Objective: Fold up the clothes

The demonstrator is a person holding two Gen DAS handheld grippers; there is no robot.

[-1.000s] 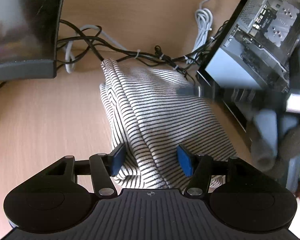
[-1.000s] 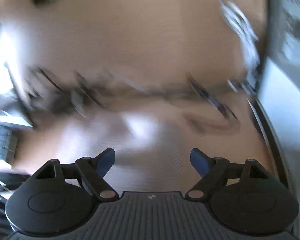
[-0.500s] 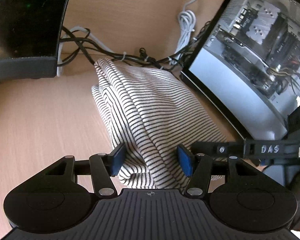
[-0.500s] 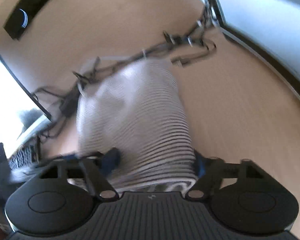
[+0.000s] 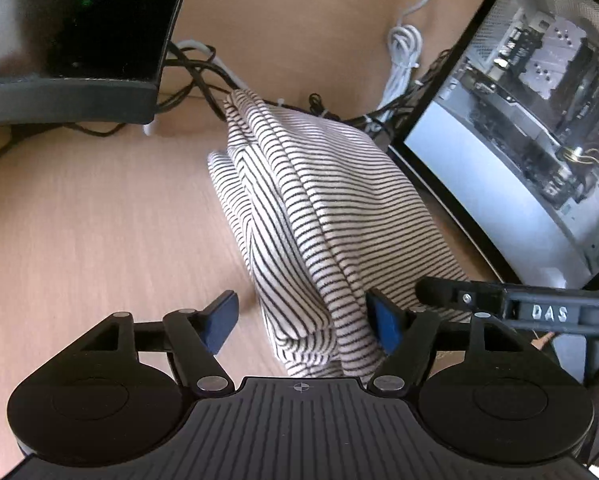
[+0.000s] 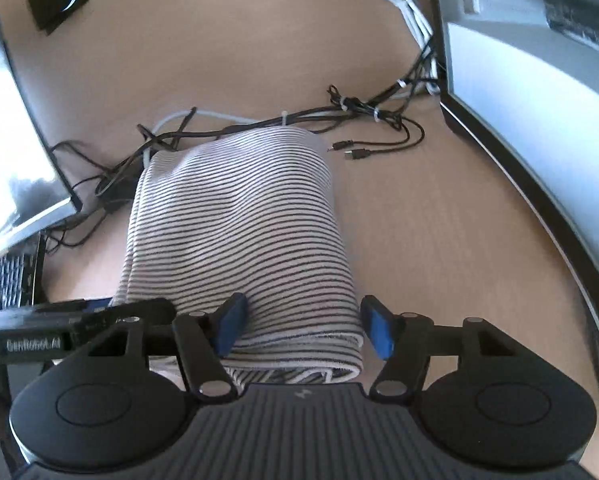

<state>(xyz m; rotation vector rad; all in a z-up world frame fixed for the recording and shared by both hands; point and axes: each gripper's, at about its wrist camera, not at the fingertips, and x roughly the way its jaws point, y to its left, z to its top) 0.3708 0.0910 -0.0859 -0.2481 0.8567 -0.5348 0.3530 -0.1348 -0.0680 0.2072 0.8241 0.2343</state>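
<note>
Striped clothing [image 5: 319,216], white with thin dark lines, is seen folded into a long bundle on the light wooden tabletop [image 5: 79,232], with its far end lying against a tangle of black and white cables [image 6: 339,108]. A dark monitor [image 5: 71,40] stands to one side of the bundle and an open computer case [image 5: 539,92] to the other.

The left gripper [image 5: 303,320] is held low over the near end of the bundle. Its jaws have just been opening: the blue left finger [image 5: 219,320] is seen clear of the fabric, over bare tabletop, while the right finger [image 5: 383,324] lies against the fold's edge, so the cloth is between the fingers but is not pinched.

The right gripper [image 6: 303,328] is set at the near end of the bundle as well, beside the left one. Its jaws have just been closing, and the folded edge is found between them at medium width; the left finger [image 6: 229,328] rests on the striped fabric and the right finger [image 6: 377,330] stands just beside the bundle's side. Whether the cloth is actually squeezed cannot be told.
</note>
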